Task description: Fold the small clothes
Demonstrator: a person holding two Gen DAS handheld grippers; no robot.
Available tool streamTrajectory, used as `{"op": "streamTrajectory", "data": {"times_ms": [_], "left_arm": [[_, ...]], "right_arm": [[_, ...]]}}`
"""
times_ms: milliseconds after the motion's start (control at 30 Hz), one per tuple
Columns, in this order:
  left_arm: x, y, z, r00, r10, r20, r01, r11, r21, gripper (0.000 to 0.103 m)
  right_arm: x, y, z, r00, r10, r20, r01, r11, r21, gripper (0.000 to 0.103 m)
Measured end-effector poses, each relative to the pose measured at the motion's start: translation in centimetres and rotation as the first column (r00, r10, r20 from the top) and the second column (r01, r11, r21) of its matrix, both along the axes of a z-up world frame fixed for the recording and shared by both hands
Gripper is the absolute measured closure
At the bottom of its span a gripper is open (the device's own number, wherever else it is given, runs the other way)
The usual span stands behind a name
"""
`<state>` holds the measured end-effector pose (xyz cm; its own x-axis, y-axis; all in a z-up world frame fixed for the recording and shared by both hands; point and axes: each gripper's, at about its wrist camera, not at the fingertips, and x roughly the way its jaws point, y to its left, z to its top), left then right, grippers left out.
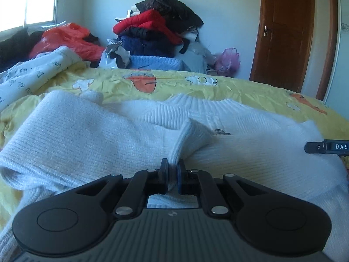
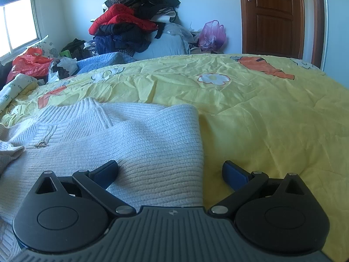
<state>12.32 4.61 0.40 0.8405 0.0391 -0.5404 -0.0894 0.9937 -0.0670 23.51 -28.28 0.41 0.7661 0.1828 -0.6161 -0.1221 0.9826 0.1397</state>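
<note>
1. Sweater [image 1: 250, 152], white knit: spread on the yellow bed cover [image 2: 272, 120].
2. Left gripper [image 1: 172, 167]: jaws closed, pinching a sleeve cuff [image 1: 187, 139].
3. Right gripper [image 2: 170, 172]: jaws wide, holding nothing, the sweater's edge between them.

Left hand-held gripper [image 1: 173, 167] pinched closed, right hand-held gripper [image 2: 170, 170] spread wide.

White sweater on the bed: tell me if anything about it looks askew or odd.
The white sweater lies only half folded on the yellow quilt. The left gripper pinches a sleeve cuff, which stands bunched across the chest. A small metal clip sits near the collar. No damage shows.
</note>
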Motion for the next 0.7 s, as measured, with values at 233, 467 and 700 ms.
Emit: {"op": "streamTrajectory", "data": {"times_ms": [233, 467, 700], "left_arm": [[-1.6, -2.0, 0.7, 0.997, 0.01, 0.08, -0.013, 0.999, 0.039, 0.096], [-2.2, -2.3, 1.1, 0.992, -0.015, 0.128, 0.009, 0.999, 0.046, 0.096], [-2.3, -2.4, 1.1, 0.989, -0.031, 0.144, 0.024, 0.998, 0.051, 0.096]], "right_arm": [[-1.3, 1.0, 4.0, 0.995, -0.08, 0.055, 0.074, 0.993, 0.088, 0.011], [0.8, 8.9, 4.9, 0.921, 0.323, -0.218, -0.124, 0.774, 0.621, 0.003], [4.3, 16.4, 1.1, 0.82, 0.426, -0.383, -0.017, 0.687, 0.727, 0.017]]}}
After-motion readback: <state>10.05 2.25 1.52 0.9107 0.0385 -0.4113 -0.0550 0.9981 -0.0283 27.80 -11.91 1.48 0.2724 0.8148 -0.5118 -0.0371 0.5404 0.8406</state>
